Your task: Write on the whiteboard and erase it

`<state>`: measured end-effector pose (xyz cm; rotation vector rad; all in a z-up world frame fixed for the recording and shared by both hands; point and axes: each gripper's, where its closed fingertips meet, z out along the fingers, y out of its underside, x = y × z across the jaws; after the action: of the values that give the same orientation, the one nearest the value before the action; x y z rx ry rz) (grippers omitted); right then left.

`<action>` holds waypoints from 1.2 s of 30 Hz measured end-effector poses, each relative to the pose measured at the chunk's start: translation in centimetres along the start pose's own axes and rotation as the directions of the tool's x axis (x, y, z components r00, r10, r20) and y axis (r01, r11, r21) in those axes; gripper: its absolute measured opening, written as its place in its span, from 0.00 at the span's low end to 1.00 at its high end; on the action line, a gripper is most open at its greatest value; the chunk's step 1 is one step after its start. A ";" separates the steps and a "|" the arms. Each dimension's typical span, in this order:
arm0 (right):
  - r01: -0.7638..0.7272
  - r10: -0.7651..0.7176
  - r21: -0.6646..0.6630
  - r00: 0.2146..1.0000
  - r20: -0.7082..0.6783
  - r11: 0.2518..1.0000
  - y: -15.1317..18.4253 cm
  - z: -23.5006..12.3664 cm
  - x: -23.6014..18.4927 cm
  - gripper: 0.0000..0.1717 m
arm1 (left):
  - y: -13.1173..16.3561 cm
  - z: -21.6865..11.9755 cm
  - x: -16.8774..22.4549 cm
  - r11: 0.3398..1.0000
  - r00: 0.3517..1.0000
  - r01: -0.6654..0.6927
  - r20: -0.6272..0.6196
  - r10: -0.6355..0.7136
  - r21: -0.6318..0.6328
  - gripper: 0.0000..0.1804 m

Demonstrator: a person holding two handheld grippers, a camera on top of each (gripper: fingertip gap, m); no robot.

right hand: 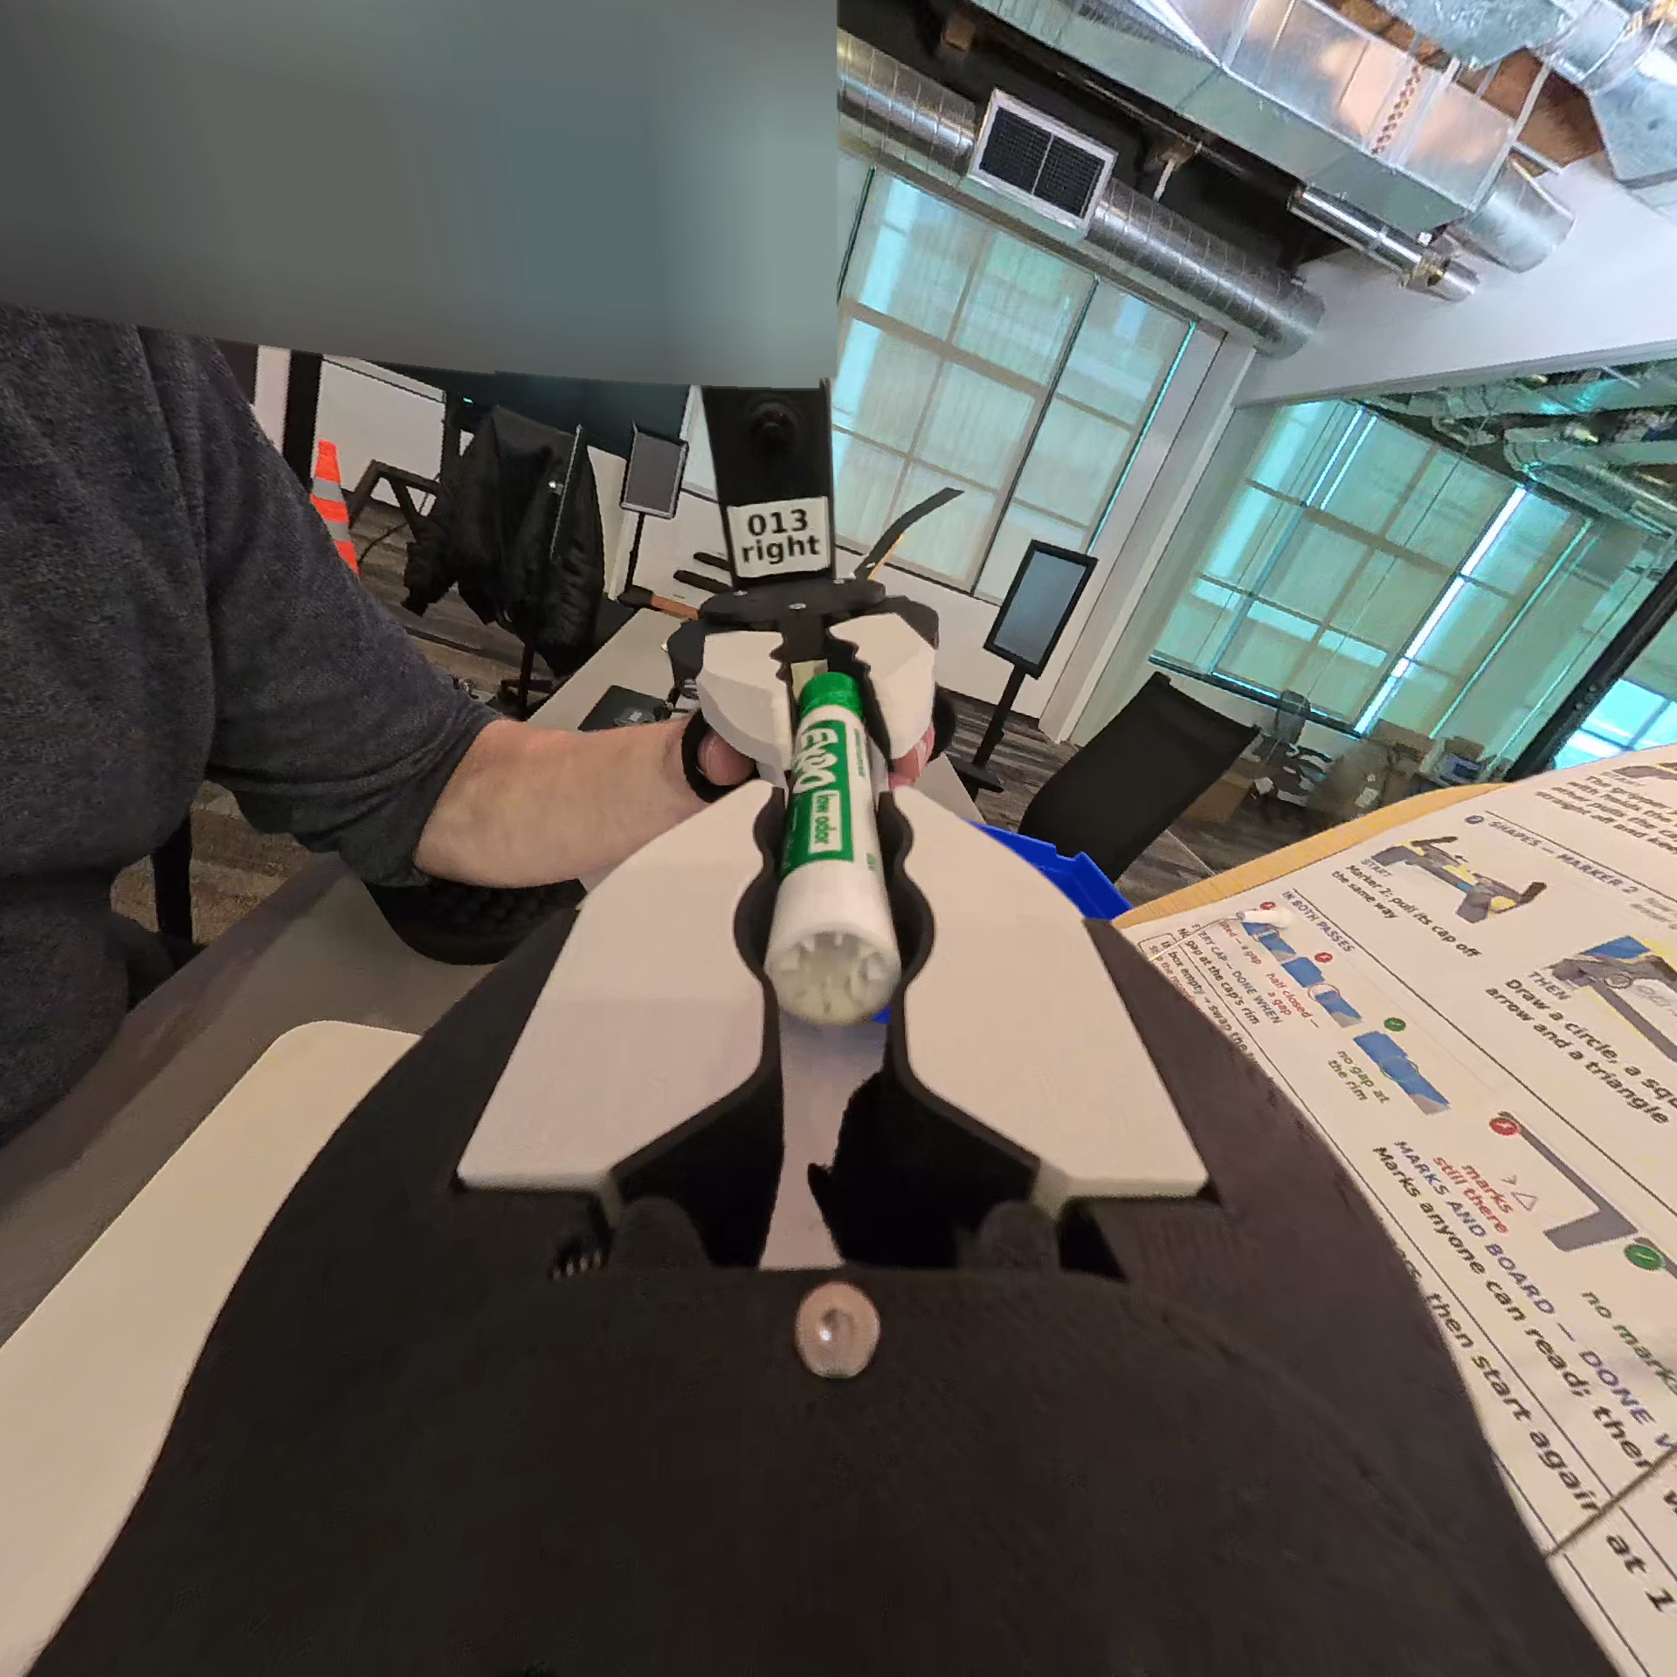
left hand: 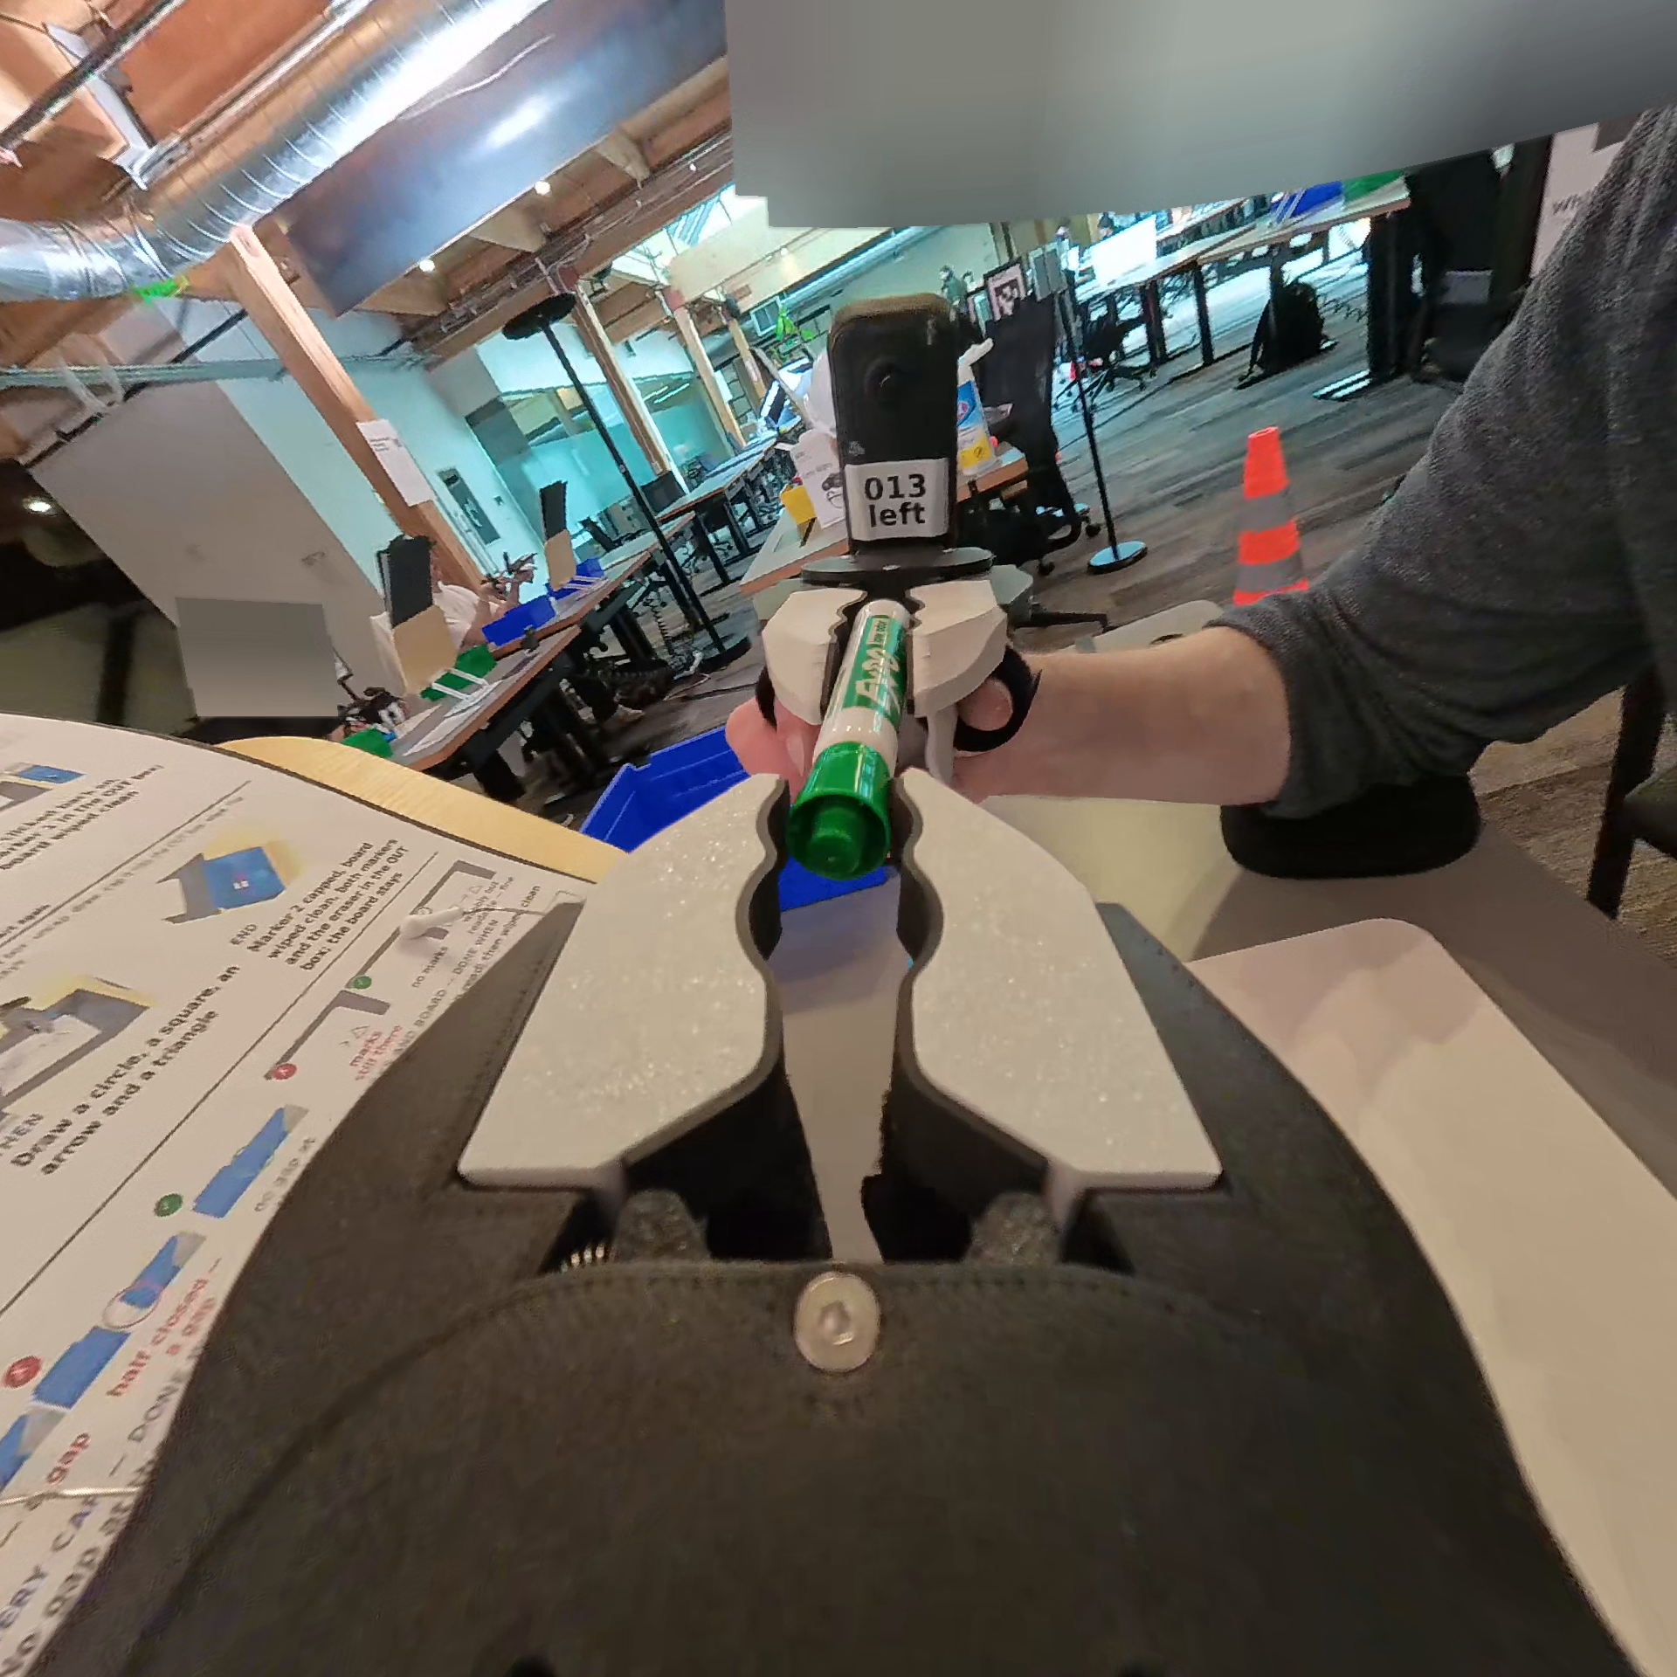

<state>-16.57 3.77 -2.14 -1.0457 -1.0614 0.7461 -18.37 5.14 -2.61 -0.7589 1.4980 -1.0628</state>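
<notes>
**Office desks behind, one green marker bridged between two pairs of fingers**

Rows of desks and chairs fill the background, with silver ducts overhead. On the left of the left wrist view a printed instruction sheet [left hand: 209, 998] lies flat, and a blue bin [left hand: 671, 789] peeks out just past it.

Centre frame now: the left gripper [left hand: 837, 812] has its fingers [left hand: 671, 953] drawn in close on the green cap [left hand: 839, 812] of the marker [left hand: 867, 690]. The cap is wedged right at the fingertips, touching both sides, and is seated on the barrel. The marker's white and green body runs away from the lens into the facing gripper, which a hand [left hand: 1089, 717] holds.

To the right, a grey sleeve, an orange cone [left hand: 1266, 517] on the floor beyond, and the whiteboard [left hand: 1416, 1116] lying on the grey tabletop [left hand: 1597, 989].

In the right wrist view the whiteboard sits low on the left. In the middle the right gripper [right hand: 826, 817] is clamped on the marker's barrel, with the ribbed white butt end poking back towards the lens between the fingers [right hand: 1016, 980]. The cap end is held by the far gripper, so the marker hangs in the air, pinched at both ends. The sheet lies off to the right.
</notes>
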 end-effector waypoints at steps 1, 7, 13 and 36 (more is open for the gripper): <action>0.003 -0.003 0.003 1.000 0.006 1.000 0.0 -0.1 -0.1 0.12 | 0.0 0.0 0.1 1.000 1.000 0.013 -0.010 -0.013 0.006 0.11; 0.016 -0.016 -0.006 1.000 0.012 1.000 0.1 -0.2 -0.2 0.12 | -0.1 0.1 0.3 0.999 0.999 0.040 -0.031 -0.039 0.028 0.11; 0.016 -0.016 0.004 0.999 0.029 1.000 0.0 -0.3 -0.4 0.12 | -0.5 0.0 0.8 0.995 0.994 0.085 -0.077 -0.080 0.059 0.11; 0.048 -0.048 -0.015 0.999 0.017 0.999 0.0 0.2 -0.8 0.12 | -0.8 0.0 1.3 0.988 0.987 0.128 -0.110 -0.118 0.085 0.11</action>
<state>-17.01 3.14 -2.38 -1.0258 -1.1044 0.7098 -18.71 3.71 -2.39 -0.7487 1.4944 -1.2731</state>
